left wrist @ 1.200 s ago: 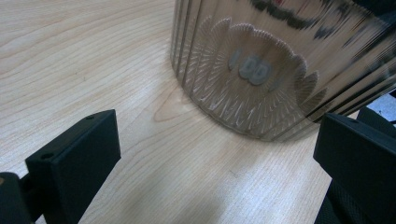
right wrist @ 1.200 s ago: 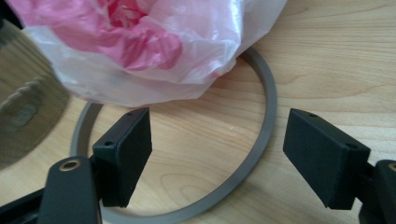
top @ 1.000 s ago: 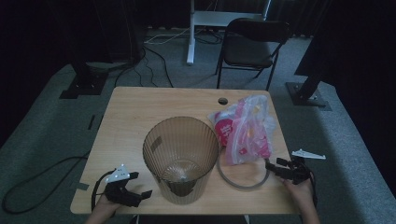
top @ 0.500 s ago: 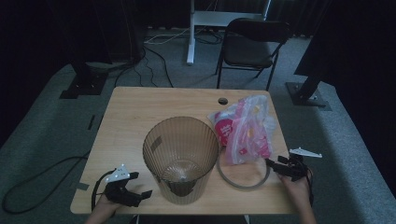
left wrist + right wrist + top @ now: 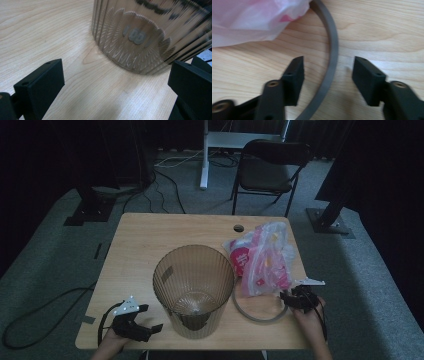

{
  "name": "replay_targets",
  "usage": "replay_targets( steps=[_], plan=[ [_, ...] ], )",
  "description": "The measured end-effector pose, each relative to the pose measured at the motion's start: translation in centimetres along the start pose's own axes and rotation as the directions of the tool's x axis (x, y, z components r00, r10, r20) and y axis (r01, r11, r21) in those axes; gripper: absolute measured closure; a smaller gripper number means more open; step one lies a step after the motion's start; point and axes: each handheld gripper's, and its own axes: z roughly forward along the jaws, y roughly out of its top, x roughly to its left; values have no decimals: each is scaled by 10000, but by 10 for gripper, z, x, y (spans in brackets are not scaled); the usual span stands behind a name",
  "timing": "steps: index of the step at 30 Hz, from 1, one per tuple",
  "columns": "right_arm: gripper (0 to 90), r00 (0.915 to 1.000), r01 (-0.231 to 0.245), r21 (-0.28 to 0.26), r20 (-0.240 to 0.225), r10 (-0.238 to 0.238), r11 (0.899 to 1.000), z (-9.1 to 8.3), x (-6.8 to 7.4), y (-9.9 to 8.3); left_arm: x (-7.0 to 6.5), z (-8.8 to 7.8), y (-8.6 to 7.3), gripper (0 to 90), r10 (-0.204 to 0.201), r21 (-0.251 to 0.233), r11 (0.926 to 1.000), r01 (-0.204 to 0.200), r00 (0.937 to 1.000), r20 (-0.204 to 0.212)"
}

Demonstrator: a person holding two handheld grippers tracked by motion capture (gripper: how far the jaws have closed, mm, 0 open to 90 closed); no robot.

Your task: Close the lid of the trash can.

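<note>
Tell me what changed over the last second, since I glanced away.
The right gripper edged in over the grey ring, its jaws closing, now straddling the band without pressing it. The left gripper, bin and pink bag stayed put.

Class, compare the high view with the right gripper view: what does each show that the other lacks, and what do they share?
High view alone: the ribbed bin, the chair, the left gripper and the person's hands. Right gripper view alone: close up, the right gripper with its jaws, which have just been closing, either side of the grey ring, not yet pressing on it. Both: the ring, the pink plastic bag and the wooden table.
</note>
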Motion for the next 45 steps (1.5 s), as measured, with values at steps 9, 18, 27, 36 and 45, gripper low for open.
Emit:
replay_targets(
  steps=[9, 18, 27, 36, 45],
  plan=[
    [815, 9870, 1507, 243, 528, -1518, 9883, 1, 20, 5, -2, 2, 0, 7, 112, 146, 9998, -112, 9999, 33],
    [828, 9991, 362, 451, -223, -353, 9983, -1, 20, 10, 0, 1, 0, 6, 30, 82, 10000, -30, 10000, -11],
    [839, 9910, -744, -779, -1170, 650, 9942, -33, 10, 31, -1, 1, 1, 7, 0, 50, 10000, 0, 10000, -6],
    [840, 9867, -927, -1771, -1485, 665, 9798, -63, 10, 50, -1, 1, 0, 7, -7, 52, 10000, 7, 10000, -16],
    [840, 9744, -1394, -2757, -2095, 821, 9511, -95, 4, 64, -1, 1, 0, 6, 12, 55, 10000, -12, 10000, -32]
  ],
)
